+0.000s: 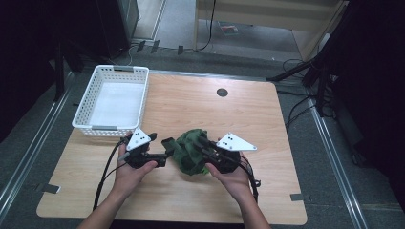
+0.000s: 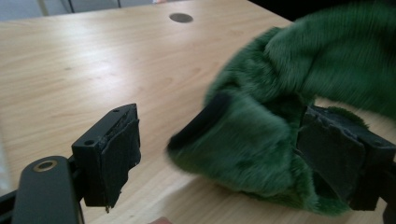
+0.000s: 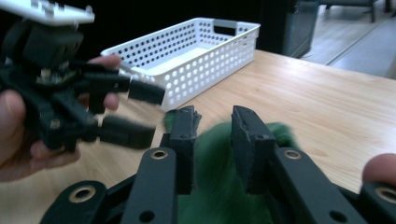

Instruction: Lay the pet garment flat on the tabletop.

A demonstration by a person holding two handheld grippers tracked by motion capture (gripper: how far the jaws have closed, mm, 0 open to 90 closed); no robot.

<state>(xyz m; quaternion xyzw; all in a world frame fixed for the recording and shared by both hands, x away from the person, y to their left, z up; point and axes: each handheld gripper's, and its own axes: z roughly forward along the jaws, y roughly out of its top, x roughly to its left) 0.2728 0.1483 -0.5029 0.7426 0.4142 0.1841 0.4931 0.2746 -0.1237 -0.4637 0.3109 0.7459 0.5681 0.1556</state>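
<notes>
Green plush fabric (image 1: 190,151) is lying bunched in a rounded heap near the middle of the wooden counter (image 1: 248,119), between the two hands, with no clear long axis; its pile is short, dense and furry. The right gripper (image 3: 212,140) is holding its fingers close together, with a fold of the fabric in the narrow gap. The left gripper (image 2: 233,154) is keeping its fingers spread, with the fabric's edge between them. A white perforated basket (image 1: 95,125) is sitting at the counter's far left corner.
</notes>
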